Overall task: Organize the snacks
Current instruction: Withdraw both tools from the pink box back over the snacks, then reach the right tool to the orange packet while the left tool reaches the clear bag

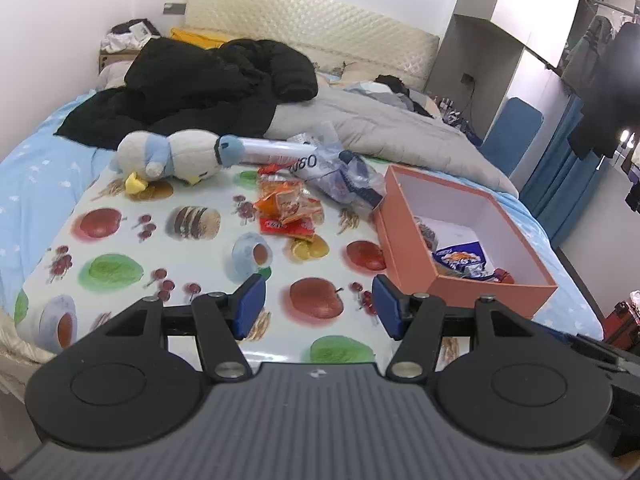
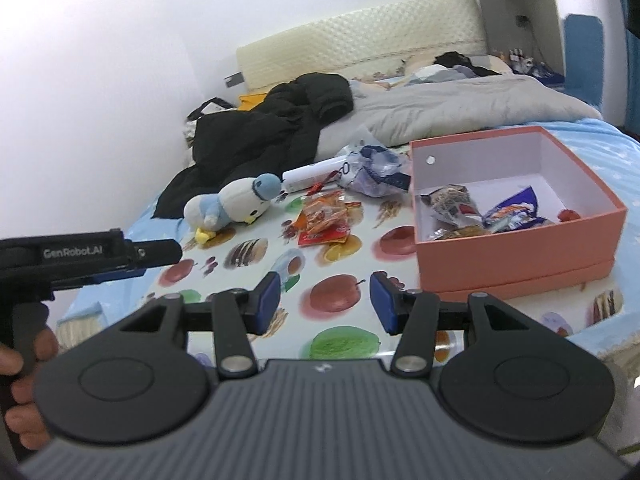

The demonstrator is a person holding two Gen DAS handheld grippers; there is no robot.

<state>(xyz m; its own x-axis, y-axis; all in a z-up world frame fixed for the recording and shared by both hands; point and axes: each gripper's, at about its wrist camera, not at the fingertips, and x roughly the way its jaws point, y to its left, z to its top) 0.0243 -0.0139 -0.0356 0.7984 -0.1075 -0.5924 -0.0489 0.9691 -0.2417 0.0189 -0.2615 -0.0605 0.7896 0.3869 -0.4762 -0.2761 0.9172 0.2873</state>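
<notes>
An orange-pink box [image 1: 492, 290] [image 2: 516, 256] stands open on the fruit-print cloth [image 1: 132, 248] [image 2: 360, 332], holding several snack packets [image 1: 460, 258] [image 2: 510, 212]. Left of the box lies a pile of orange and red snack packets [image 1: 288, 208] [image 2: 326, 216]. Behind them lie a crumpled clear bag with blue packets [image 1: 344, 176] [image 2: 374, 168] and a white tube [image 1: 276, 148] [image 2: 310, 174]. My left gripper [image 1: 318, 306] hovers open and empty over the cloth's near part. My right gripper [image 2: 324, 302] is open and empty too, just left of the box's near corner. The left tool [image 2: 92, 260] shows at the right wrist view's left edge, held by a hand [image 2: 20, 376].
A plush penguin [image 1: 172, 158] [image 2: 234, 204] lies at the cloth's far left. Behind it are a black jacket [image 1: 200, 84] [image 2: 272, 124] and a grey duvet [image 1: 380, 120] [image 2: 460, 104] on the bed. A wardrobe [image 1: 484, 40] and hanging clothes [image 1: 600, 80] stand to the right.
</notes>
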